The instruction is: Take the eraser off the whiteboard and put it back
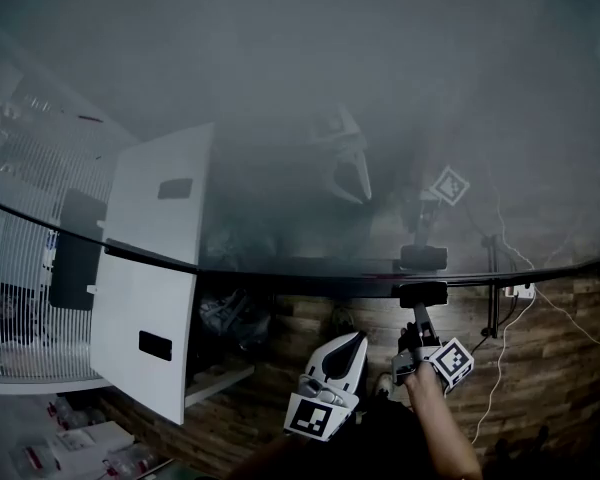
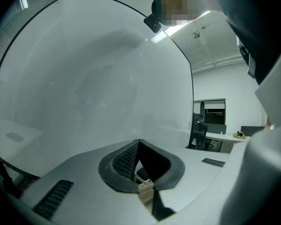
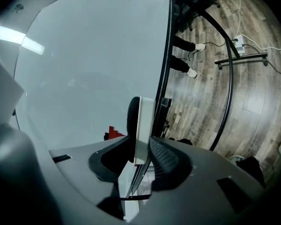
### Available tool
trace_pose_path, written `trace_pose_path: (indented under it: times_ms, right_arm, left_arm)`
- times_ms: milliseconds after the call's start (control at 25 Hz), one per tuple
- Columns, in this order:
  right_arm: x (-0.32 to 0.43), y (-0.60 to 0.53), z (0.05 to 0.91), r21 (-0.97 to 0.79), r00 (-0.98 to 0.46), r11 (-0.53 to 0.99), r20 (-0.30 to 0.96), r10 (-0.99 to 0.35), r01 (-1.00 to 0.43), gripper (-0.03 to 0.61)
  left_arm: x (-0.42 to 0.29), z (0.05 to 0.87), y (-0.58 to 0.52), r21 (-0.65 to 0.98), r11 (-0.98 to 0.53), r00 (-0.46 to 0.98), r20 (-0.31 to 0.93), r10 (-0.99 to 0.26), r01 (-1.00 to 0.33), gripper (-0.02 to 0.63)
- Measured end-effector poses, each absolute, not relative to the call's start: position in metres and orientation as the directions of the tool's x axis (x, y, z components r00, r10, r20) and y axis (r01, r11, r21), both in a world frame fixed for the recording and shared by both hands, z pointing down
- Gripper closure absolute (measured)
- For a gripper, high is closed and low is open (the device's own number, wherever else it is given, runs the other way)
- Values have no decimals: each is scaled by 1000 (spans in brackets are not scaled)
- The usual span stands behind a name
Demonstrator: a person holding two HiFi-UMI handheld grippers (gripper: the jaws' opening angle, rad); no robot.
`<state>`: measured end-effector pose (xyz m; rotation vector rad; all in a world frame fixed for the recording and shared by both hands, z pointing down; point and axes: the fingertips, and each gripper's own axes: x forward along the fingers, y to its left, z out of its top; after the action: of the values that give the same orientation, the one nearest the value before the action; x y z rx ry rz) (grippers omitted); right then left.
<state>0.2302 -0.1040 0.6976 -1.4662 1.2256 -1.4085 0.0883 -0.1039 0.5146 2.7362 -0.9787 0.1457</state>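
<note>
A: Left gripper?
B: Jaws pressed together, nothing between them, facing the whiteboard.
A: Right gripper?
B: Clamped on the eraser, which stands upright, close by the whiteboard's edge; contact unclear.

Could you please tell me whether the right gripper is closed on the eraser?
Yes, shut: right gripper pads press both sides of the eraser.

Left gripper: held low and aimed forward. Its fingers meet at the tips with nothing between them.

Right gripper: just beside the left one and a little higher. Its fingers are pressed on both faces of the eraser.

Right hand grips the handle. The forearm comes in from the bottom edge.
</note>
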Motion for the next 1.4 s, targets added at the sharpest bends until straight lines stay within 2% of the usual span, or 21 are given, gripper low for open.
trace_pose_path:
  times_ms: [400,920,1400]
  right_arm:
    - [237,-102,672,-952,-86,-182,209,-974,-247,445]
    - [249,-72,628,-888,-111,-135,203,-973,-440,445]
    - [239,-45,570,-689,-154,7,152,-976,-725,445]
  left_arm:
    - [85,507,-90,175,-733,753,160,-638,-657,606]
    - [83,492,-62,134,-713,725,109,-680,-688,606]
    - [88,475,-39,105,-692,700,90,-709,-714,606]
